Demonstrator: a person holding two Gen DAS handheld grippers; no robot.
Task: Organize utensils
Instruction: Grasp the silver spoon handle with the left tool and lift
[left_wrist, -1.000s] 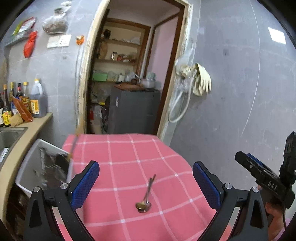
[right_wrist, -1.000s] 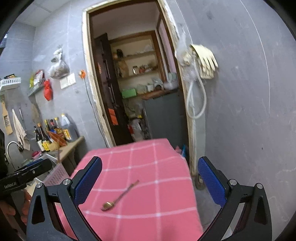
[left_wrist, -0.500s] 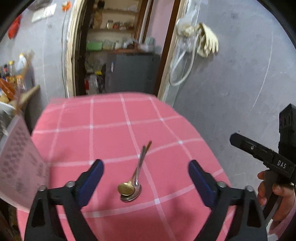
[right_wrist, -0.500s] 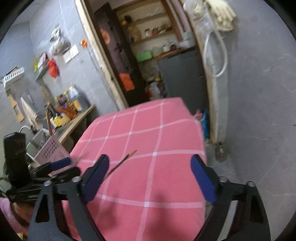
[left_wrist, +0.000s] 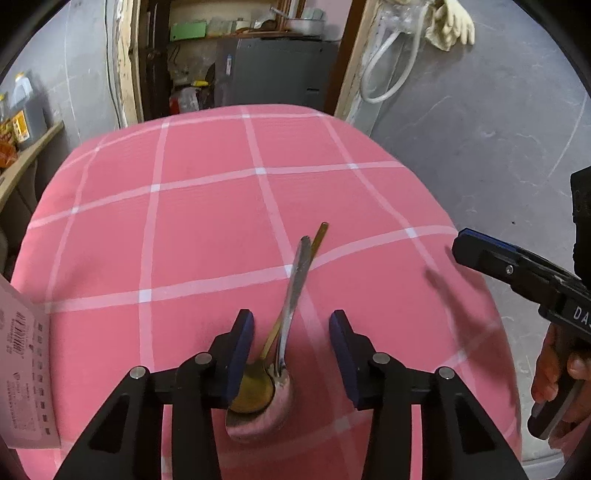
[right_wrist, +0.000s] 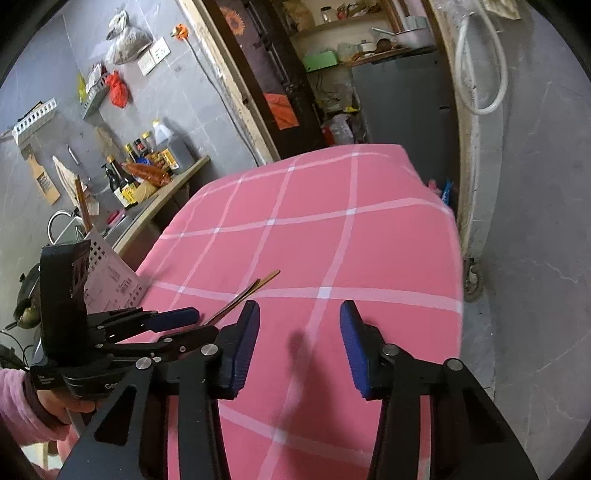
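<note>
Two spoons (left_wrist: 291, 314) lie on pink checked cloth (left_wrist: 207, 221) between the closing left tongs (left_wrist: 291, 332).

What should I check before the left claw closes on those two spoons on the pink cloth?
1. Spoons between the pads: ok. The gold spoon and silver spoon lie inside the closing left claw.
2. Pads not yet pressing: ok, gaps show on both sides.
3. Spoons separated: not ok, they overlap.
4. Right claw clear of the spoons: ok, it is closing over bare pink cloth.
5. Which spoon gets gripped: cannot tell.
</note>
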